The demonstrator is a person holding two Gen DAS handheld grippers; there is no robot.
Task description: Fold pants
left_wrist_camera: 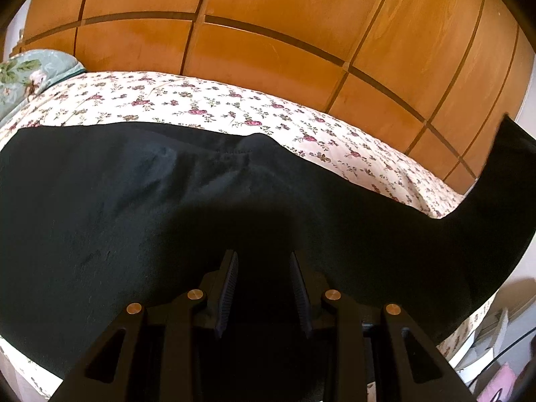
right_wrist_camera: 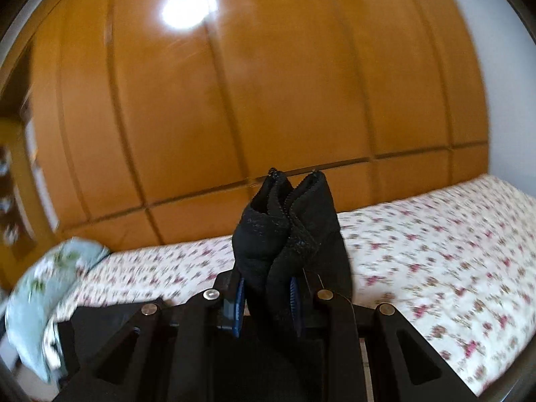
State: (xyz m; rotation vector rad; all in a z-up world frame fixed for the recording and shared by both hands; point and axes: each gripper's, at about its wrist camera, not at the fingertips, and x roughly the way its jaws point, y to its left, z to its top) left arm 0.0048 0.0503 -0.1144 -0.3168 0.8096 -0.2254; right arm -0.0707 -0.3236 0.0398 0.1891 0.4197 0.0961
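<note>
Black pants [left_wrist_camera: 134, 194] lie spread across the flowered bed sheet [left_wrist_camera: 201, 100] in the left wrist view. On the right, one end of them rises off the bed [left_wrist_camera: 502, 184]. My left gripper [left_wrist_camera: 263, 256] is low over the pants with its pads a little apart. Everything between them is black, so a grip cannot be made out. In the right wrist view my right gripper [right_wrist_camera: 267, 288] is shut on the bunched leg ends of the pants [right_wrist_camera: 284, 221], which stick up past the blue pads. It holds them above the bed.
A tall wooden wardrobe [left_wrist_camera: 268, 33] stands right behind the bed, also filling the right wrist view [right_wrist_camera: 234, 83]. A pale green flowered pillow [left_wrist_camera: 26, 73] lies at the bed's left end [right_wrist_camera: 40, 301]. Boxes and clutter [left_wrist_camera: 495, 335] sit on the floor at lower right.
</note>
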